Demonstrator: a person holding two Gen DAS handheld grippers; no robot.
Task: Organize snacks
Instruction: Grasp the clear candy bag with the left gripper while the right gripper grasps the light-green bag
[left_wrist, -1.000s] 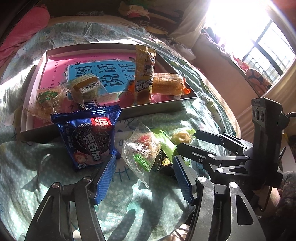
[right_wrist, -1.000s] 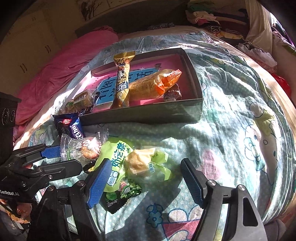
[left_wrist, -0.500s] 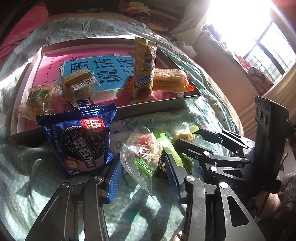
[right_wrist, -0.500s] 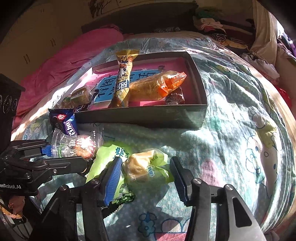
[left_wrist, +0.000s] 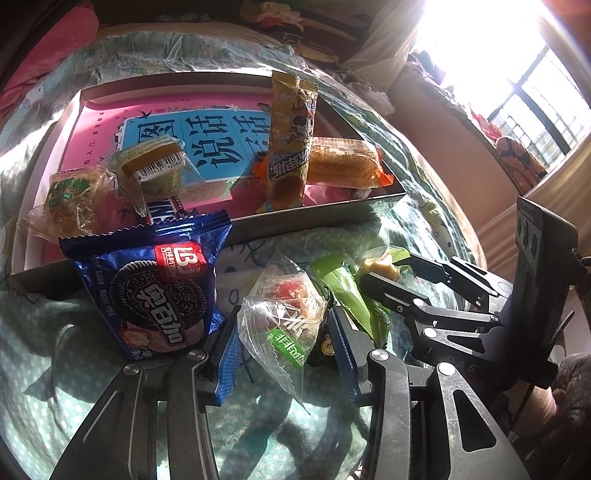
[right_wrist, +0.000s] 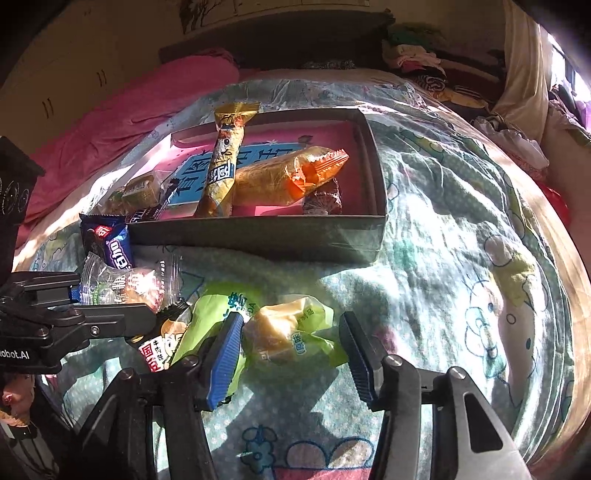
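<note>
Loose snacks lie on a bedspread in front of a grey box (left_wrist: 317, 218) (right_wrist: 258, 236) with a pink floor. My left gripper (left_wrist: 284, 354) is open, its blue pads on either side of a clear-wrapped pastry (left_wrist: 288, 317) (right_wrist: 129, 284). My right gripper (right_wrist: 291, 350) is open around a yellow cake in a green wrapper (right_wrist: 288, 332) (left_wrist: 380, 262). A blue Oreo pack (left_wrist: 159, 291) (right_wrist: 110, 240) leans on the box front. A flat green packet (right_wrist: 218, 314) and a small dark packet (right_wrist: 162, 350) lie between the grippers.
The box holds a tall yellow stick pack (left_wrist: 291, 136), an orange-wrapped roll (left_wrist: 343, 162), two small cakes (left_wrist: 147, 166) and a dark-wrapped candy (right_wrist: 321, 199). A pink quilt (right_wrist: 129, 114) lies at the back left, clothes (right_wrist: 424, 62) at the back, a bright window (left_wrist: 524, 74) to the right.
Both grippers moved forward and down onto the snacks. The left jaws now straddle the clear-wrapped pastry, the right jaws straddle the green-wrapped cake, and both pairs have narrowed.
</note>
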